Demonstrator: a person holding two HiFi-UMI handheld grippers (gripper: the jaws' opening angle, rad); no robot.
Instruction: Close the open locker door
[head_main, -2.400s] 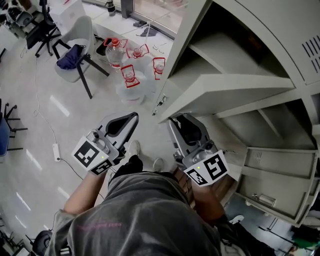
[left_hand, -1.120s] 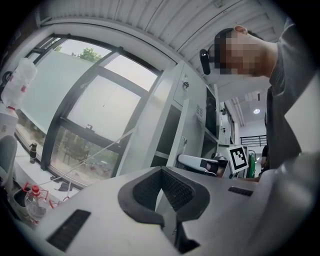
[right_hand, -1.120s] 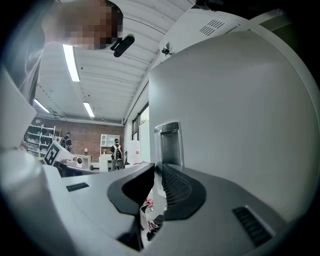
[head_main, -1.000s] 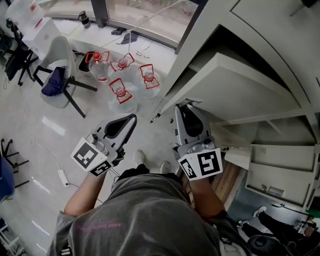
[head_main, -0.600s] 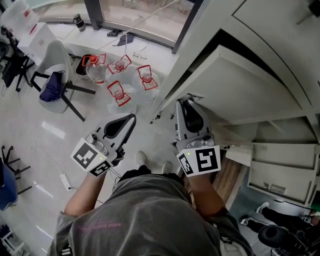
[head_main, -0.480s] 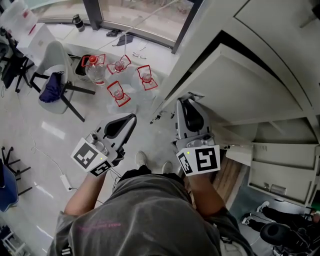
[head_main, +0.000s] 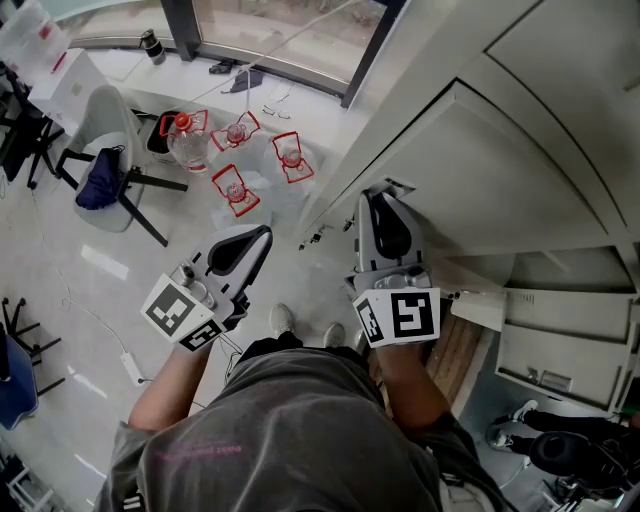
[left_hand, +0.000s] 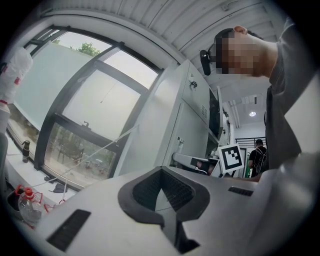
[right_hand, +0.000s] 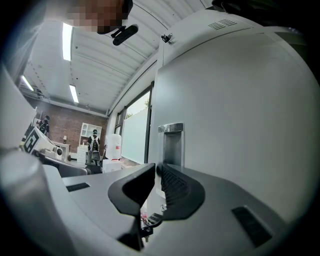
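The grey locker door (head_main: 480, 170) lies almost flush with the cabinet front, with only a thin seam at its top edge. My right gripper (head_main: 383, 198) has its tips against the door's lower left corner. In the right gripper view the door (right_hand: 240, 100) fills the frame, with its recessed metal handle (right_hand: 171, 145) just past the gripper (right_hand: 156, 172); the jaws stand a narrow slit apart with nothing between them. A bunch of keys (right_hand: 150, 220) hangs below. My left gripper (head_main: 262, 235) hovers over the floor, away from the locker, shut and holding nothing (left_hand: 167, 220).
Several water jugs with red handles (head_main: 235, 185) stand on the floor by the window. A chair (head_main: 110, 150) with dark cloth on it is further left. A lower locker door (head_main: 560, 360) hangs open at the right. A power strip (head_main: 133, 368) lies on the floor.
The locker door has swung in toward the cabinet, hiding the shelf and interior. My right gripper has moved forward with it. The left gripper has barely moved.
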